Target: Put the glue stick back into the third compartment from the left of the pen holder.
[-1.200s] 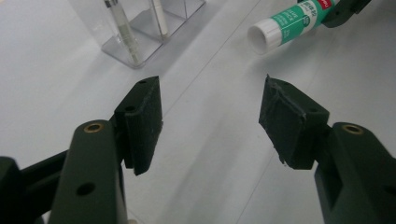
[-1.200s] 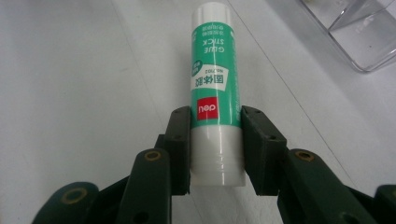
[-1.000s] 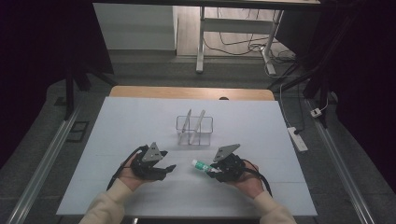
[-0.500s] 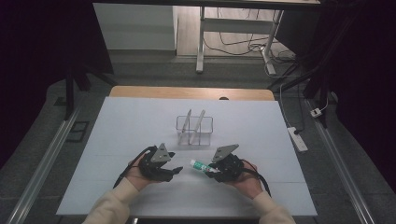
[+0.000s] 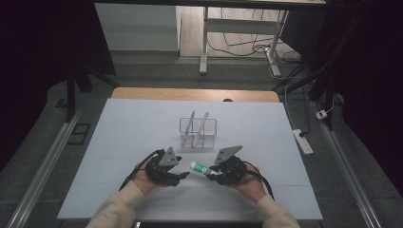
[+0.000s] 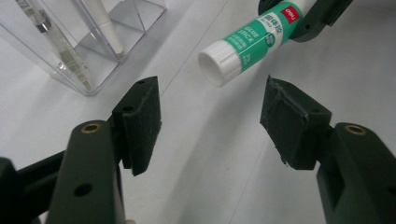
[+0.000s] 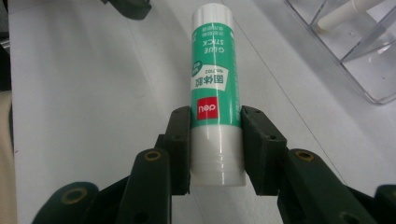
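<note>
Right tool [image 7: 215, 140] clamps the bottom end of a glue stick [image 7: 212, 79], held just above the desk [image 5: 119, 142]. Left tool [image 6: 210, 121] stands wide open and empty, its jaws just short of the white cap [image 6: 217, 67]. Grasp done; seizing and pulling the cap appears to remain.

Left claw [image 5: 183, 175] jaws apart, unloaded; right claw [image 5: 212, 173] clamped, level, facing left.

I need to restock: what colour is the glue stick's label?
Green with white lettering and a red logo patch on the glue stick; clearest in the right gripper view.
</note>
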Demonstrator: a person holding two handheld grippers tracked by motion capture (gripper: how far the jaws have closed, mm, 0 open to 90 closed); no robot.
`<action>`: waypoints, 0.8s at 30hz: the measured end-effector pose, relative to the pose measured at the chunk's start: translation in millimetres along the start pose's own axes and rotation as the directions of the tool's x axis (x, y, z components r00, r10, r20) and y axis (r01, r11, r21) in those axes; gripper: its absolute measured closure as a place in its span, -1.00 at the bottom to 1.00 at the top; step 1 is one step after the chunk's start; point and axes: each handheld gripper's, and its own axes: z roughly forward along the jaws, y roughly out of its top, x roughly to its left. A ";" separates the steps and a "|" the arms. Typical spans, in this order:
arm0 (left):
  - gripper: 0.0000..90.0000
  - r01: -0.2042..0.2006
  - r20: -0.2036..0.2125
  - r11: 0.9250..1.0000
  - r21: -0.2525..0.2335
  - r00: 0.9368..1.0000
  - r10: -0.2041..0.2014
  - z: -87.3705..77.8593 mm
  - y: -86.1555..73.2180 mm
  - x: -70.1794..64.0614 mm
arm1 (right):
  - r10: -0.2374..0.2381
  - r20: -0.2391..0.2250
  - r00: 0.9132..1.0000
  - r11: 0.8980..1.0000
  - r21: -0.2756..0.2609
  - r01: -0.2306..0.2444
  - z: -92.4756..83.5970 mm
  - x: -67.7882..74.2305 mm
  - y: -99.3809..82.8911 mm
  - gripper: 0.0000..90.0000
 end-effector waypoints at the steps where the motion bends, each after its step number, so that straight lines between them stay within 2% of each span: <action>1: -0.17 -0.007 -0.001 1.000 0.004 1.000 0.007 0.6 0.5 -0.4 | 0.000 0.000 1.000 1.000 0.001 0.000 0.3 0.3 0.3 0.44; 14: -0.20 -0.083 -0.003 0.996 0.039 0.997 0.083 12.2 8.6 -8.8 | -0.026 -0.013 1.000 0.999 0.021 0.027 8.1 2.9 7.0 0.44; 19: -0.24 -0.108 -0.007 0.992 0.068 0.994 0.109 17.0 10.6 -9.4 | -0.042 -0.016 0.999 0.999 0.034 0.042 10.5 4.6 8.6 0.44; 24: -0.28 -0.150 0.002 0.985 0.085 0.989 0.151 21.3 13.4 -11.2 | -0.056 -0.020 0.998 0.998 0.042 0.057 11.7 5.3 9.7 0.44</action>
